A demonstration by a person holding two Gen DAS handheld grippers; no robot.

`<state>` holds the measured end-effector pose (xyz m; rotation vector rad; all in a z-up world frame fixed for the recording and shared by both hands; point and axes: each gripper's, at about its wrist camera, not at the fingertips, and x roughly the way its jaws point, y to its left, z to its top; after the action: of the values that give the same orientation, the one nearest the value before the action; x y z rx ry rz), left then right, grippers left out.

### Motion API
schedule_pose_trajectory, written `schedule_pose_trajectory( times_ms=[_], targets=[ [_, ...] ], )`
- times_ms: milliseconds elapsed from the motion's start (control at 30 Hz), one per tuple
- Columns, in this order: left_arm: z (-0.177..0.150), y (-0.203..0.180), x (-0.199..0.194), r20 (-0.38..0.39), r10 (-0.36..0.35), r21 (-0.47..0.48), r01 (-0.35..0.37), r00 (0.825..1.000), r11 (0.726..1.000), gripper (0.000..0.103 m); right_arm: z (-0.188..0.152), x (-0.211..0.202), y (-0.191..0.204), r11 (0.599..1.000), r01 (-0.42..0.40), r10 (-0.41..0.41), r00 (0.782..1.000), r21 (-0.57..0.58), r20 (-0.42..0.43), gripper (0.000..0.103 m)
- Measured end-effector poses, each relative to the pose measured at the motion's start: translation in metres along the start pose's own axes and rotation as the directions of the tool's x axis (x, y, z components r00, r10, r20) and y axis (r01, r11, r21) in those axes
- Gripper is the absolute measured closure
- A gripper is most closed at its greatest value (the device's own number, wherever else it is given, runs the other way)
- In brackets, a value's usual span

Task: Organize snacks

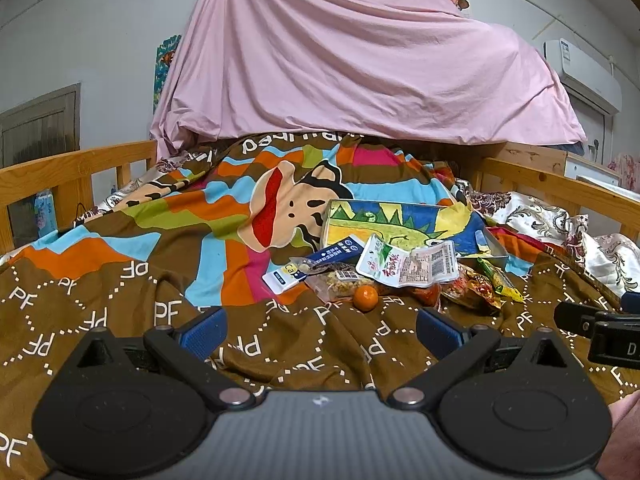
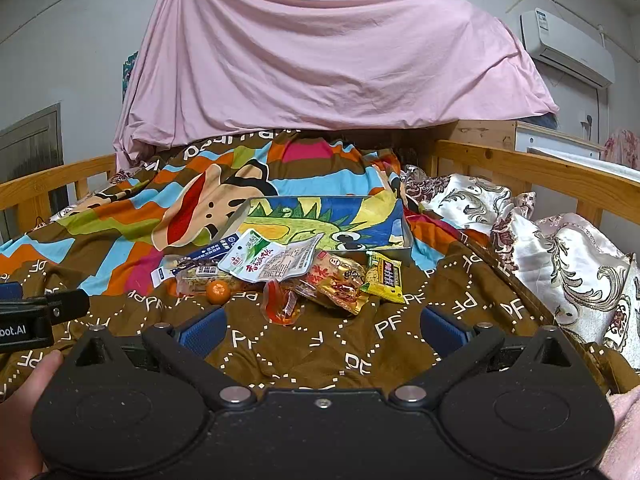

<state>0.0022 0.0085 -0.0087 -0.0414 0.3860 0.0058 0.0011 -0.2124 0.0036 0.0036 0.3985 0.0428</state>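
A pile of snacks lies on the brown quilt (image 1: 120, 288) in front of a flat box with a dinosaur drawing (image 1: 404, 222), also in the right wrist view (image 2: 332, 222). The pile holds a small orange (image 1: 365, 298) (image 2: 218, 291), a white and green packet (image 1: 404, 264) (image 2: 272, 260), a blue and white carton (image 1: 312, 264), a yellow bar (image 2: 385, 278), a gold packet (image 2: 340, 290) and a red packet (image 2: 282, 304). My left gripper (image 1: 320, 330) is open and empty, short of the pile. My right gripper (image 2: 320, 330) is open and empty, just short of the red packet.
Wooden bed rails run along the left (image 1: 60, 176) and right (image 2: 540, 168). A pink sheet (image 1: 360, 60) hangs over the far end. A floral satin blanket (image 2: 560, 248) is bunched at the right. An air conditioner (image 2: 568, 52) hangs on the wall.
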Motion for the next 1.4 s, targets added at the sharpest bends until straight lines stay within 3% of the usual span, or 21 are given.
schedule_pose_trajectory(
  times_ms=[533, 800, 1400],
  targets=[
    [0.000, -0.001, 0.003, -0.049, 0.010, -0.016, -0.011, 0.999, 1.000, 0.000, 0.001, 0.006, 0.000, 1.000, -0.009, 0.009, 0.999, 0.002, -0.040, 0.000],
    [0.010, 0.002, 0.008, -0.100, 0.006, -0.081, -0.015, 0.995, 0.997, 0.000, 0.005, 0.012, -0.006, 0.998, -0.040, 0.044, 0.996, 0.055, -0.075, 0.000],
    [0.021, -0.013, 0.042, -0.171, 0.009, -0.050, -0.018, 0.985, 0.999, 0.000, 0.016, 0.052, -0.029, 0.979, -0.050, 0.090, 0.976, 0.199, -0.196, 0.000]
  ],
)
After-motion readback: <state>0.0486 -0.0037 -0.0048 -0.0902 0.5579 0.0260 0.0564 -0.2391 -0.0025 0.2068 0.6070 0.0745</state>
